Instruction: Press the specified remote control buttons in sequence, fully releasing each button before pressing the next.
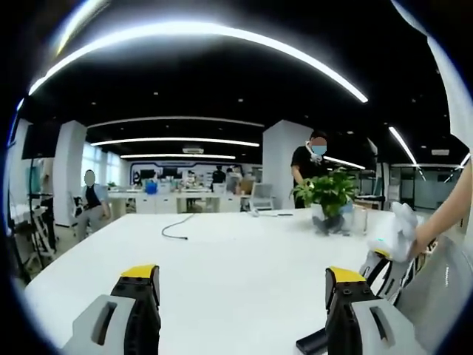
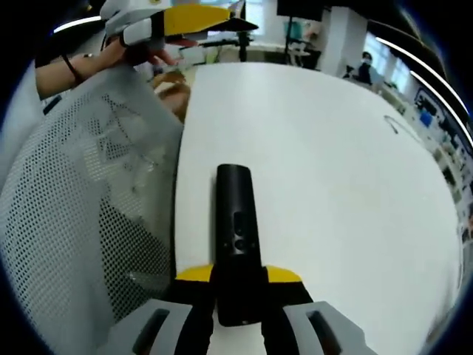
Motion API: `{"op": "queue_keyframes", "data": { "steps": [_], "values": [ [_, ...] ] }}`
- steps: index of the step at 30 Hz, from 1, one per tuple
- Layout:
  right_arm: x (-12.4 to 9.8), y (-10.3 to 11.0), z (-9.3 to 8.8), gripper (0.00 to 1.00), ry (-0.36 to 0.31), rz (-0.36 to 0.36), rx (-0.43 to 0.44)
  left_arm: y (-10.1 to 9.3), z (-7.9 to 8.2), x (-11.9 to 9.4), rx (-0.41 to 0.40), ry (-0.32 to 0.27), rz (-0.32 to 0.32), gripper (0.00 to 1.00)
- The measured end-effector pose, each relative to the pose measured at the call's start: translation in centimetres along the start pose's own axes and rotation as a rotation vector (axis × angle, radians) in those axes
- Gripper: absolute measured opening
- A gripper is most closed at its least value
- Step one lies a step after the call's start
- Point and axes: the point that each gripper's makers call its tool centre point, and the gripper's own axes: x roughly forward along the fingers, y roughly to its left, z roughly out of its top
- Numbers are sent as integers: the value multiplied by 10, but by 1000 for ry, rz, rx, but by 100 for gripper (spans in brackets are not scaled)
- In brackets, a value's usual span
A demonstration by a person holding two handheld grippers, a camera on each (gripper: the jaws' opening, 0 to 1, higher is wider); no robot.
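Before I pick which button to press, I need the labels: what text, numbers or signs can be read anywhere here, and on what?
No readable text anywhere.
Remote: button markings too small and blurred to read.
Back wall display: too blurred to read.

Open-plan office, no question. Long white bench (image 1: 244, 251) up front, broad and rounded at the edge, with a potted plant (image 1: 330, 194) standing on it and a loose dark cable (image 1: 176, 228) lying near the middle. Beyond, rows of white desks (image 1: 166, 200) with monitors and clutter, people standing and sitting among them. Overhead, a black ceiling crossed by long curved light strips (image 1: 222, 38). White square pillars (image 1: 284, 164) either side, glass partitions off to the right. Closer in, a grey mesh office chair back (image 2: 89, 214) pushed up against the bench edge.
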Motion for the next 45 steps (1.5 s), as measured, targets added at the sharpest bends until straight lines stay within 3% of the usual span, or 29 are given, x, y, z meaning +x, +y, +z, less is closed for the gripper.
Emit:
{"op": "queue_keyframes", "data": {
  "steps": [33, 45],
  "values": [
    [-1, -59, -2, 21, -27, -25, 6, -4, -10, 4, 37, 48, -15, 94],
    [-1, -75, -1, 21, 1, -14, -14, -5, -15, 4, 65, 75, -24, 91]
  ]
}}
